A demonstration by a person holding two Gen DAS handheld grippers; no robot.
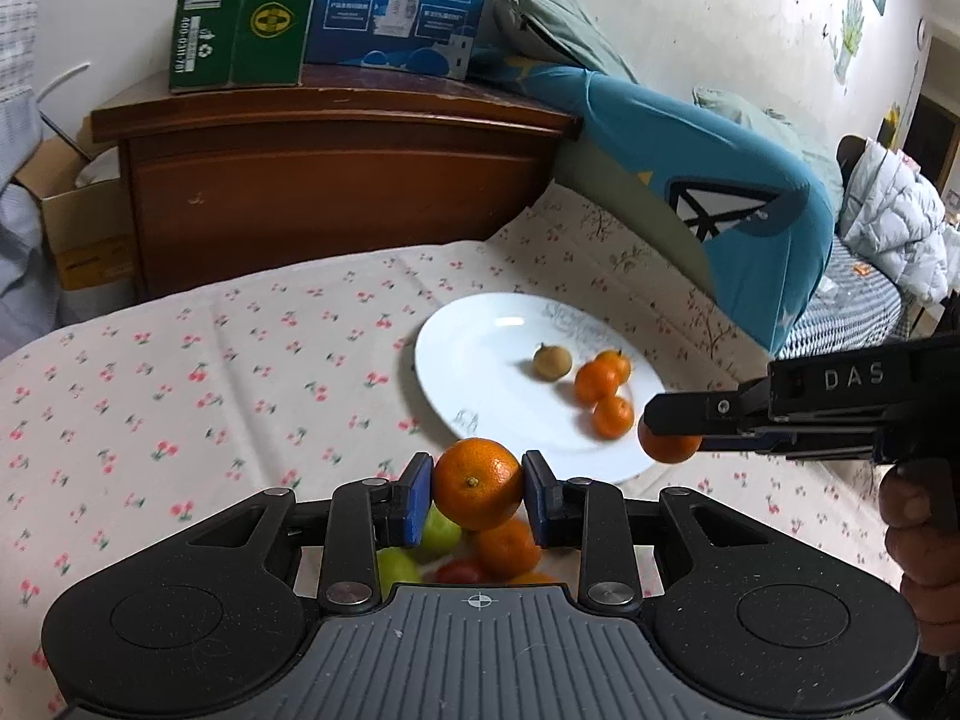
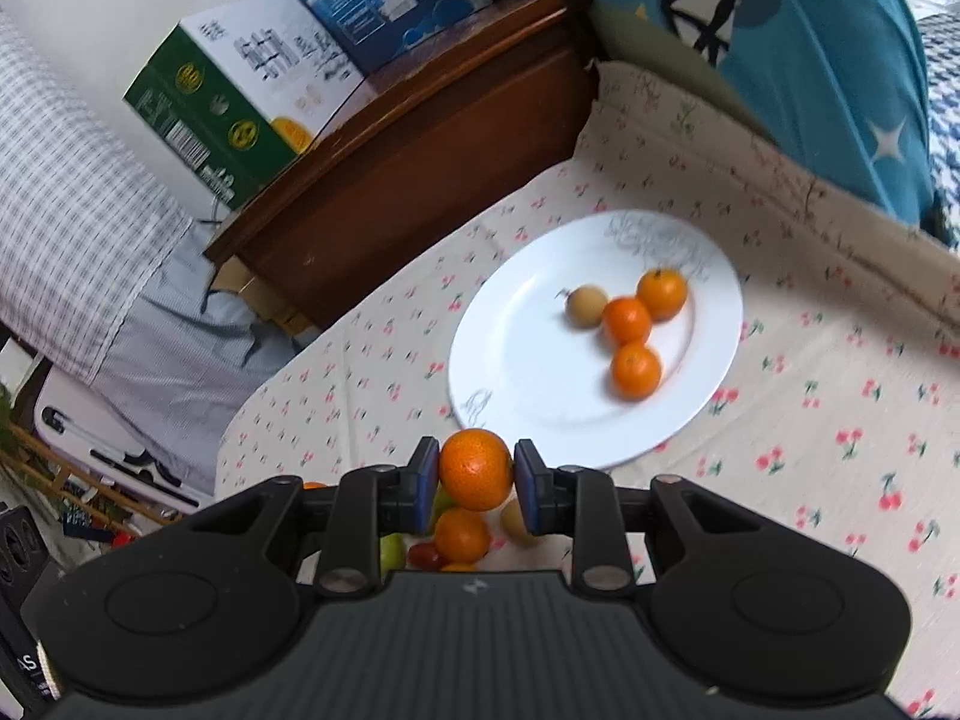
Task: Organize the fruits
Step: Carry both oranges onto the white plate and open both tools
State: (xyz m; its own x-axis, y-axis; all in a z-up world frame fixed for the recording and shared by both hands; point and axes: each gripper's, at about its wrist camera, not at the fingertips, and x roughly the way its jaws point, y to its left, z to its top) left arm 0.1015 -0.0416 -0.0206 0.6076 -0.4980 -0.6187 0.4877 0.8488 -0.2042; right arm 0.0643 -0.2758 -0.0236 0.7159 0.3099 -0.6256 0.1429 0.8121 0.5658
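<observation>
Your left gripper is clamped on a mandarin, its blue pads pressing the fruit from both sides. Just under it, half hidden by the gripper body, lies a loose pile of fruit: green ones, another orange one and something red, all on the cherry-print cloth. Your right gripper grips a second mandarin the same way, pads tight on either side; in the left view it reaches in from the right edge with that orange held over the near rim of the plate, and your hand shows behind it.

Beyond both grippers the white plate sits on the cloth. On it are three small oranges grouped together, two touching, and beside them a pale brown fruit. The left part of the plate is bare.

Farther back stands a dark wooden cabinet with a green carton and a blue box on top. To the right a blue quilt is heaped up
</observation>
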